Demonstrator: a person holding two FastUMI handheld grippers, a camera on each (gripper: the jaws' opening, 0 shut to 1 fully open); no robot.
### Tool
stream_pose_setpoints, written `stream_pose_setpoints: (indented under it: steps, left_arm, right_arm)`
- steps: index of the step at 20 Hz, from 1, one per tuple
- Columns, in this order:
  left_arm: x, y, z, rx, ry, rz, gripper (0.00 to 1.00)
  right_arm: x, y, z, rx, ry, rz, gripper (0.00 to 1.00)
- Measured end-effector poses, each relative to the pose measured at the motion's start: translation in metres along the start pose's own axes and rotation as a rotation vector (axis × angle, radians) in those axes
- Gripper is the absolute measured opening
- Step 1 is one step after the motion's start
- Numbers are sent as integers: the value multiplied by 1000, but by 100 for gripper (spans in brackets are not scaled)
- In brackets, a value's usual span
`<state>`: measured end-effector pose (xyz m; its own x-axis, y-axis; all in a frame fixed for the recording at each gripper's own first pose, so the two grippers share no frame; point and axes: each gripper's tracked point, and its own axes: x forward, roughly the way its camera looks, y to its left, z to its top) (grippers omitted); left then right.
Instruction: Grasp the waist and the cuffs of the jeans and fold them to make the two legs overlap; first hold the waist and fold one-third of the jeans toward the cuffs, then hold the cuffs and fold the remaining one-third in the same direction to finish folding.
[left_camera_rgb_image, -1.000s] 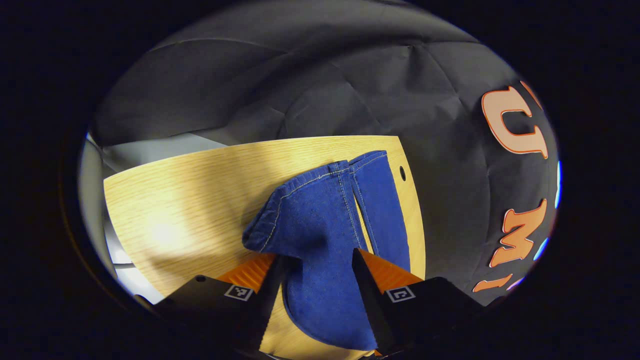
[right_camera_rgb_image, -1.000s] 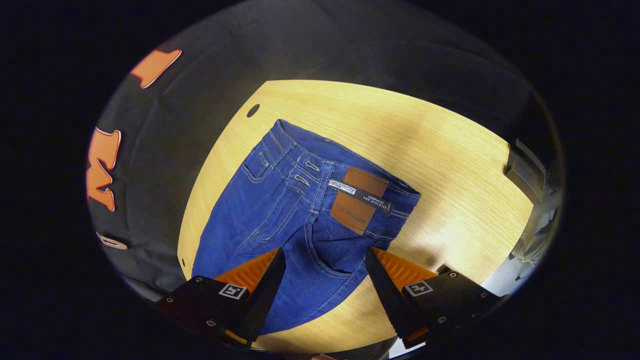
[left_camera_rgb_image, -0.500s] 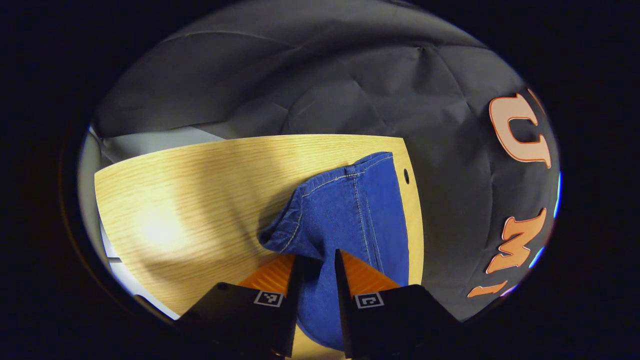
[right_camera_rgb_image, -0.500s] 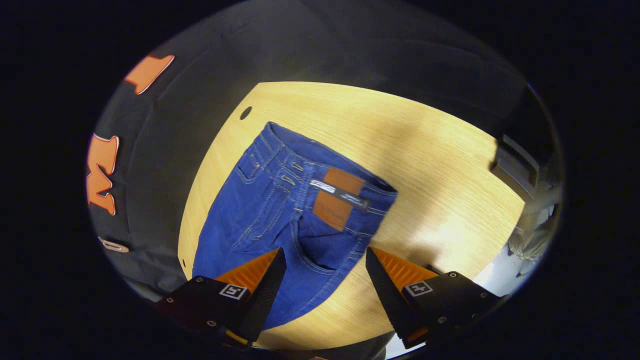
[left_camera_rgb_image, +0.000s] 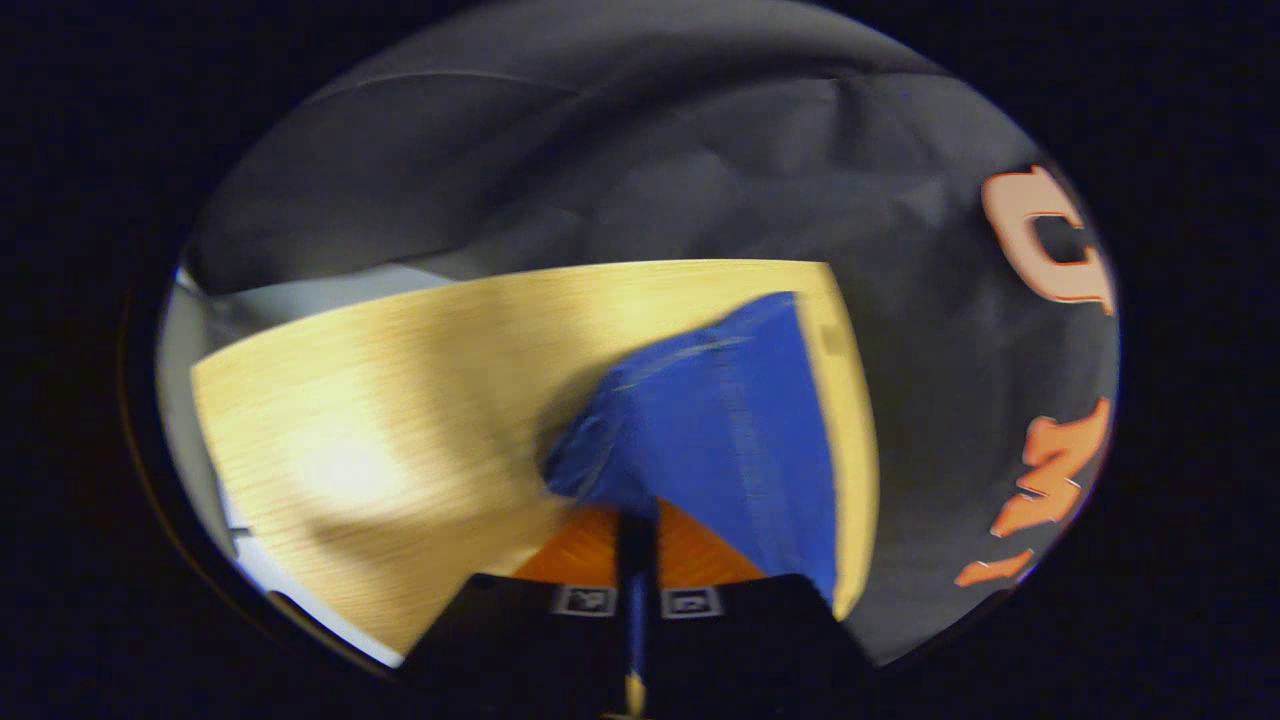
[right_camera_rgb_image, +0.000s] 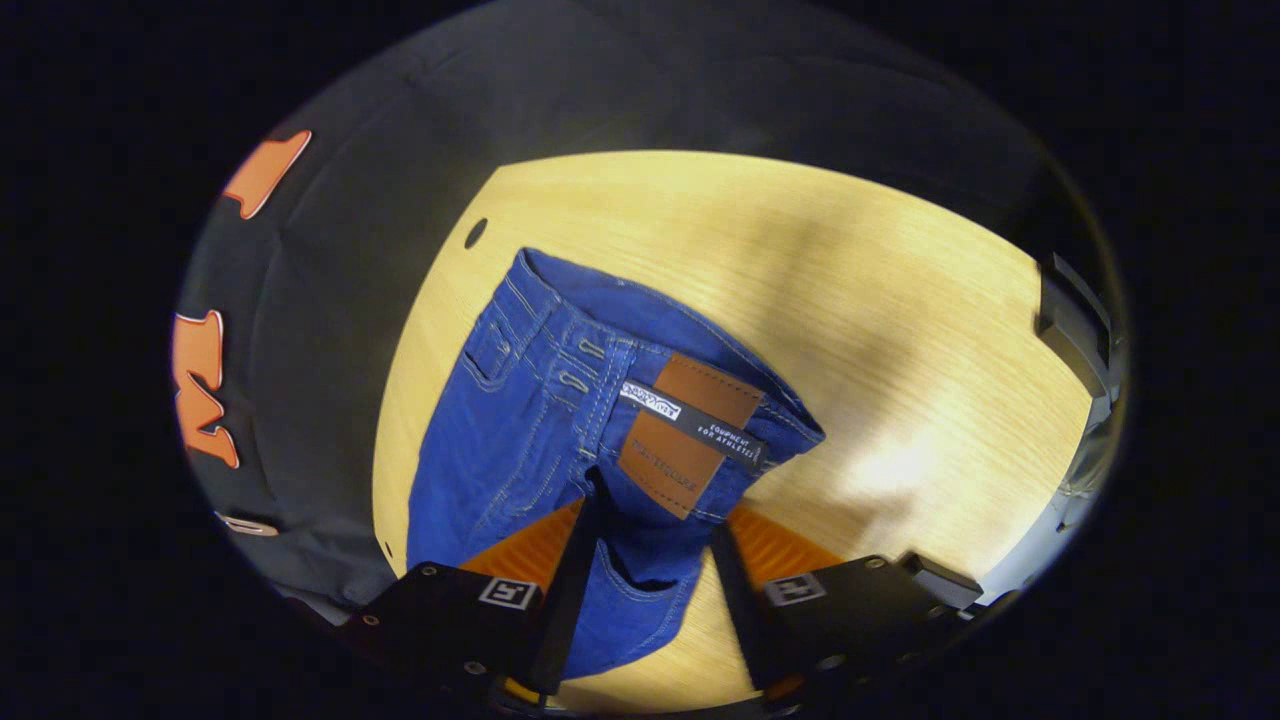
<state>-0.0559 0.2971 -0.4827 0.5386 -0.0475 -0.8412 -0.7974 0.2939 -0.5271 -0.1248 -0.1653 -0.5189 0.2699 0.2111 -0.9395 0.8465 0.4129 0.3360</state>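
Left gripper (left_camera_rgb_image: 636, 530) clamped on jeans (left_camera_rgb_image: 720, 420) cuff end; right gripper (right_camera_rgb_image: 645, 545) straddling the waist end, not clenched.

Left gripper view, blurred: my two fingers pinch a thin fold of denim between them, leg cloth rising ahead and to the right of the tips, near the table (left_camera_rgb_image: 400, 400) edge. Right gripper view, sharp: jeans (right_camera_rgb_image: 560, 400) lie flat on the wooden table (right_camera_rgb_image: 850, 300), waistband ahead of the tips, brown leather patch (right_camera_rgb_image: 690, 435) just beyond them, pocket area between my fingers. Fingers partly apart with denim in the gap; can't tell if either pad touches cloth. Small hole (right_camera_rgb_image: 476, 233) in the tabletop ahead-left, past the waistband corner.
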Motion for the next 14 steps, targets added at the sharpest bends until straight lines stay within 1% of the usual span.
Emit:
stream_pose_setpoints:
  steps: [1,2,3,4,5,6,8,9,10,12,14]
  left_arm:
    - [2,-1,-3,-3,17,-5,14]
    - [4,1,-4,-5,16,-11,3]
    - [5,-4,-4,2,20,-18,3]
    - [0,-2,-2,7,14,-12,3]
    - [0,-2,-2,11,18,-10,3]
    - [1,-2,-4,15,18,-11,3]
    - [-8,-5,-1,31,3,-31,3]
    - [-12,-9,-1,48,0,-40,3]
    - [-17,-12,0,73,-4,-51,3]
    - [-25,-24,2,125,-11,-82,3]
    - [-35,-38,4,170,-17,-117,3]
  right_arm:
    - [2,-1,6,36,-15,-6,48]
    - [3,2,1,42,-5,7,36]
    - [3,2,2,34,-11,15,36]
    - [5,-4,2,54,-1,-5,35]
    - [0,2,0,82,-10,6,26]
    - [13,2,-4,94,-5,17,16]
    - [-1,5,-5,108,-7,45,17]
    - [-1,6,0,117,-27,50,9]
    - [-6,11,-3,111,-11,89,8]
    - [-14,10,1,113,-22,93,9]
    - [-23,19,3,111,-45,116,8]
